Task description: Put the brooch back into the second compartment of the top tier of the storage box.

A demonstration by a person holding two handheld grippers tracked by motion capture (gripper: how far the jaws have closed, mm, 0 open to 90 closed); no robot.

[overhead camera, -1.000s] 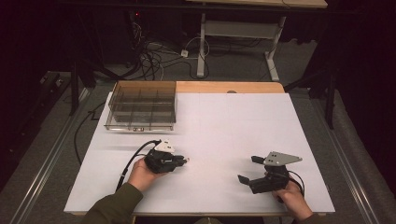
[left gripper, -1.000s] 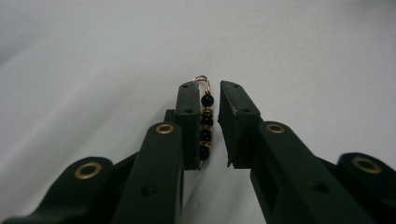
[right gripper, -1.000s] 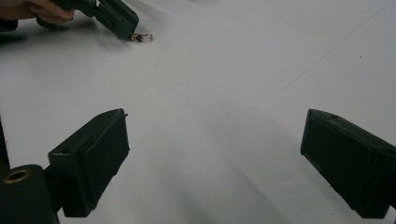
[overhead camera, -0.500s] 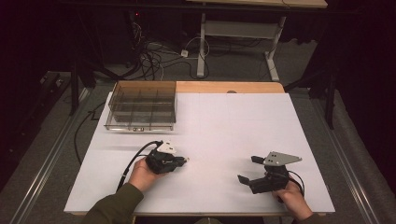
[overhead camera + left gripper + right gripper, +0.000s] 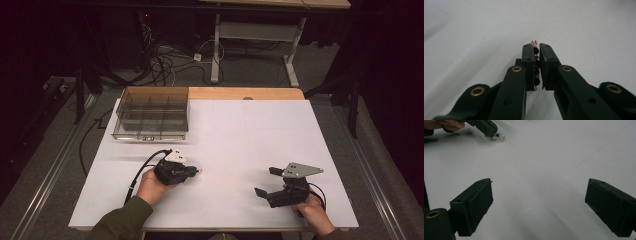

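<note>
Left gripper (image 5: 536,50): clamped on a beaded wire piece (image 5: 536,65)
Piece axis: runs lengthwise along the pads, its wire loop past the tips, low over the white table (image 5: 240,130)
Right gripper (image 5: 539,207): jaws wide apart, empty

You are working in a lab or test room: your white-topped desk (image 5: 260,150) stands on grey carpet in a dark space, a tangle of cables (image 5: 170,60) lies beyond its far edge, near a bare metal bench frame (image 5: 255,37).
</note>
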